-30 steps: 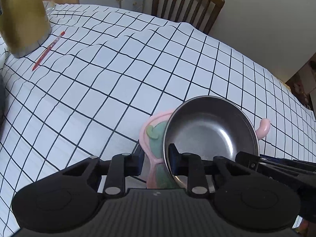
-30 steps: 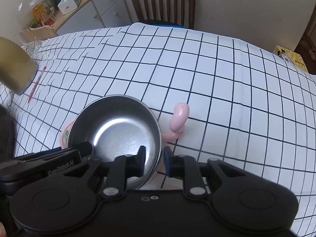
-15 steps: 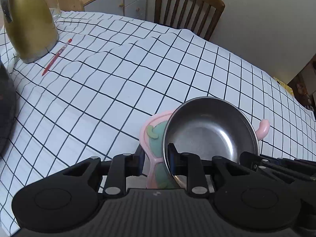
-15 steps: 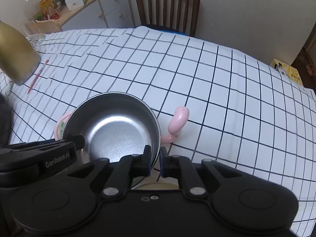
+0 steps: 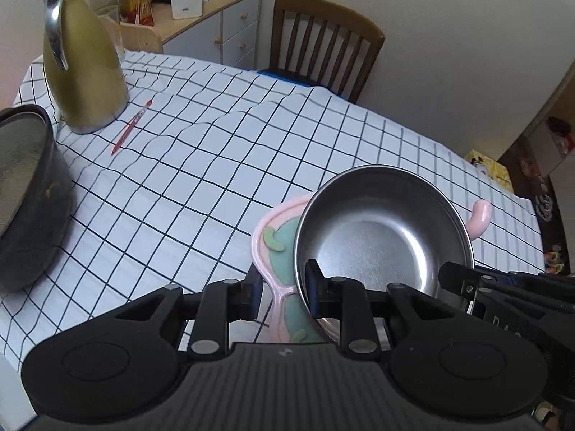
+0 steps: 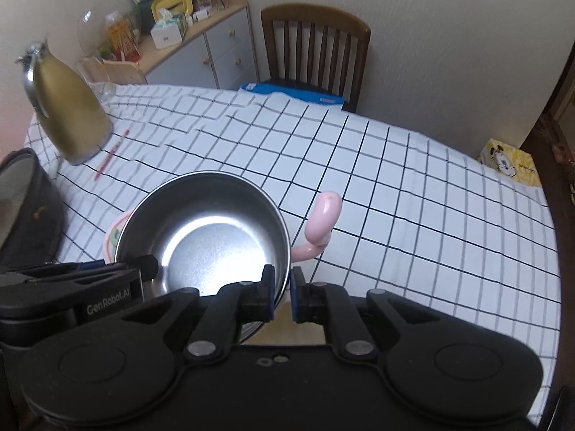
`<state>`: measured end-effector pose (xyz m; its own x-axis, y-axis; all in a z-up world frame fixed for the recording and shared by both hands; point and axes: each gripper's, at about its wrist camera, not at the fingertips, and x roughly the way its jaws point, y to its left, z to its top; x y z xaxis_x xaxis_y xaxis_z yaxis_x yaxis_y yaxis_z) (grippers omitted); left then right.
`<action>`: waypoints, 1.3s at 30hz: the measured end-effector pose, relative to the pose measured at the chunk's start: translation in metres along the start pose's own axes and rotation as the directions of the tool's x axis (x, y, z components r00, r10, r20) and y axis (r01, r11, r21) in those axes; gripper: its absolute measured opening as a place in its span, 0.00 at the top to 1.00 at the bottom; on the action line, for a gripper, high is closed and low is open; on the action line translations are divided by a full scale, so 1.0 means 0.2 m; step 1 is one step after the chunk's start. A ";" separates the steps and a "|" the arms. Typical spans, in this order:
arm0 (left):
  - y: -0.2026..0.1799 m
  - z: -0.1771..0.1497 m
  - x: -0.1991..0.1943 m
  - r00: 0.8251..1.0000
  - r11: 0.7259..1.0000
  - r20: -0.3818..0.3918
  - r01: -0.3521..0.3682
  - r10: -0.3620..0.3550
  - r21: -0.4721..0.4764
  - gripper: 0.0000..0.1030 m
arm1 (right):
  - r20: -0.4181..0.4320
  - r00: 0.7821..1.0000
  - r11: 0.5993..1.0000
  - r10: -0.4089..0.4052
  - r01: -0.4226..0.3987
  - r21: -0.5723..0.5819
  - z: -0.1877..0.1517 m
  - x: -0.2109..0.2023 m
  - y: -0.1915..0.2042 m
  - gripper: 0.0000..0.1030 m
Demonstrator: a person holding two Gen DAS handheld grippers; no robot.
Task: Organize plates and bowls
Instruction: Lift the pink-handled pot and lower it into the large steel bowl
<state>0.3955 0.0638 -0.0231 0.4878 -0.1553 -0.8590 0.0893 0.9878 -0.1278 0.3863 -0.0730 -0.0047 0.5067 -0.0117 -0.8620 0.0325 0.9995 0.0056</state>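
Observation:
A steel bowl [image 5: 381, 237] sits on top of a pink flamingo-shaped plate [image 5: 276, 237] with green patches; both are held up above the checked tablecloth. My left gripper [image 5: 284, 287] is shut on the near left rim of bowl and plate together. My right gripper [image 6: 282, 292] is shut on the steel bowl's [image 6: 208, 230] near right rim. The plate's pink neck [image 6: 321, 222] sticks out to the right beyond the bowl.
A gold thermos jug [image 5: 81, 68] and a red pen [image 5: 131, 127] are at the far left. A dark pot [image 5: 25, 197] stands at the left edge. A wooden chair [image 5: 320, 46] and a cabinet [image 6: 215, 50] are behind the table [image 6: 413, 197].
Both grippers have risen and pulled back with the bowl and plate, so more of the table, the jug and the dark pot come into view. The grips are unchanged.

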 end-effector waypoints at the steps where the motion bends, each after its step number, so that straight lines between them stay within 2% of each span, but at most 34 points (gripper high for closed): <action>1: 0.00 -0.02 -0.05 1.000 1.000 0.005 0.007 -0.007 0.005 0.77 | 0.008 1.000 1.000 -0.006 0.006 0.002 -0.01 -0.04 0.01 0.92; 7: 0.05 -0.15 -0.28 0.999 0.998 0.020 0.026 -0.027 0.058 0.77 | 0.039 0.999 0.999 -0.036 0.035 0.020 -0.15 -0.29 0.11 0.92; 12: 0.11 -0.33 -0.41 1.000 0.993 0.010 0.025 -0.026 0.114 0.77 | 0.025 0.999 0.998 -0.038 0.036 0.052 -0.33 -0.41 0.19 0.92; 17: 0.19 -0.53 -0.47 0.999 0.987 -0.034 0.040 -0.035 0.158 0.77 | -0.011 0.999 0.997 -0.034 0.034 0.070 -0.54 -0.48 0.27 0.91; 24: 0.31 -0.77 -0.48 0.996 0.985 -0.078 0.064 -0.052 0.161 0.77 | -0.058 0.998 0.996 -0.022 0.027 0.086 -0.78 -0.49 0.34 0.91; 31: 0.38 -1.00 -0.39 0.989 0.985 -0.136 0.077 -0.056 0.153 0.77 | -0.118 0.993 0.993 -0.004 0.019 0.121 -1.02 -0.42 0.36 0.91; 36: 0.40 -1.09 -0.34 0.990 0.983 -0.137 0.060 -0.036 0.176 0.77 | -0.151 0.988 0.987 0.017 0.008 0.162 -1.14 -0.36 0.36 0.91; 39: 0.41 -1.12 -0.32 0.989 0.982 -0.143 0.058 -0.032 0.179 0.77 | -0.140 0.990 0.988 0.012 0.009 0.153 -1.19 -0.35 0.38 0.91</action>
<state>0.1760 0.1589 -0.0893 0.3553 -0.1831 -0.9166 0.2717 0.9585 -0.0862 0.1490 0.0114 -0.0640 0.3816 0.0051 -0.9243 0.1689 0.9828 0.0752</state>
